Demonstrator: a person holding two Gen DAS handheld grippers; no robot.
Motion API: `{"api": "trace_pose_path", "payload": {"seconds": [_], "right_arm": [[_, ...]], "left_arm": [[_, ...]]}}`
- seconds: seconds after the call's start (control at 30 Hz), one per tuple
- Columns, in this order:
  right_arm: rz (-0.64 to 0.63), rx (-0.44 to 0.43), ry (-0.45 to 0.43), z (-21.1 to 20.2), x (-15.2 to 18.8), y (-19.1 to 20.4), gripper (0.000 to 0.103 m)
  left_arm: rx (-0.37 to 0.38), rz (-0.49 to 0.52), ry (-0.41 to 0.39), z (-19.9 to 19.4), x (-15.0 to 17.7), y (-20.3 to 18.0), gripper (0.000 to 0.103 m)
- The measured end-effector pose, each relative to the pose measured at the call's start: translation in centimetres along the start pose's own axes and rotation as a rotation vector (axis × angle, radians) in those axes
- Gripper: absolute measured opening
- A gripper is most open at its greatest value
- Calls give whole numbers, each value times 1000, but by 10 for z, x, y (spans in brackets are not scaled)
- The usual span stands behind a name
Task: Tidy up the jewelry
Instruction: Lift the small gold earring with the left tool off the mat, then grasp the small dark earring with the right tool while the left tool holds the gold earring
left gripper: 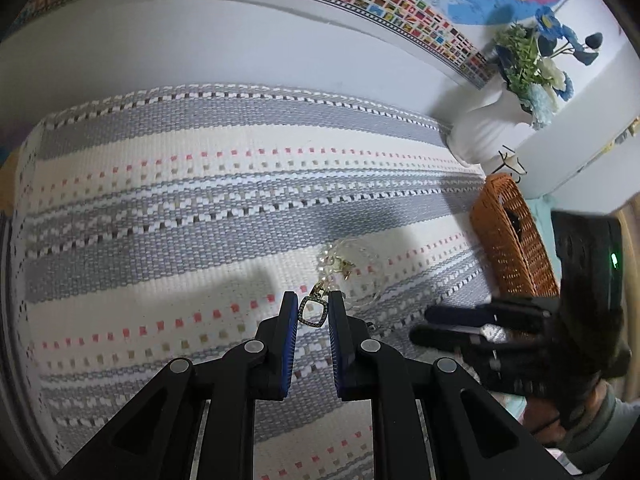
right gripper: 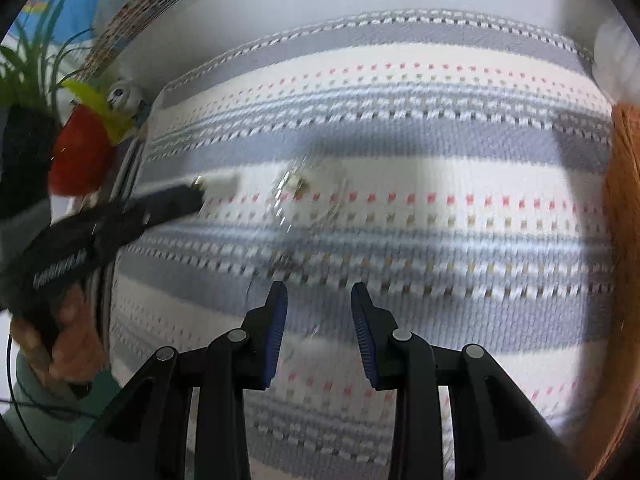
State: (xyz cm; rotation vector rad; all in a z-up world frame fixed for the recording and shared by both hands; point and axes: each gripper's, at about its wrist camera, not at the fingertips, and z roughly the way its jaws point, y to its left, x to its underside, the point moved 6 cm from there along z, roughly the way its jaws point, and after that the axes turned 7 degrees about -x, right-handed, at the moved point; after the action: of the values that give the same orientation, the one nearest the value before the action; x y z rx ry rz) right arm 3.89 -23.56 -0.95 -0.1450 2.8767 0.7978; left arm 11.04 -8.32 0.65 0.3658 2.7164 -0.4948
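Left gripper (left gripper: 314, 312) has its pads pinched on the square pendant (left gripper: 313, 311), chain (left gripper: 334, 266) trailing onto the woven mat (left gripper: 160, 200). Lift slowly so it doesn't snag, then head for the wicker basket (left gripper: 512, 240) nearby. Your right gripper (right gripper: 319, 300) hangs half open, holding nothing.

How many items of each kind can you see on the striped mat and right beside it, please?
Jewelry pieces: 2, a square pendant between the left gripper fingers, and a clear beaded piece on the mat
Wicker baskets: 1
White vases: 1
Total: 4
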Motion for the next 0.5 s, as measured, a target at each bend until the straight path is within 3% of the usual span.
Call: {"api": "trace_pose_path", "payload": {"seconds": [0.5], "right_arm": [[-159, 90, 44, 42, -19, 45, 36]], "left_arm": [[11, 3, 35, 9, 10, 13, 15]]}}
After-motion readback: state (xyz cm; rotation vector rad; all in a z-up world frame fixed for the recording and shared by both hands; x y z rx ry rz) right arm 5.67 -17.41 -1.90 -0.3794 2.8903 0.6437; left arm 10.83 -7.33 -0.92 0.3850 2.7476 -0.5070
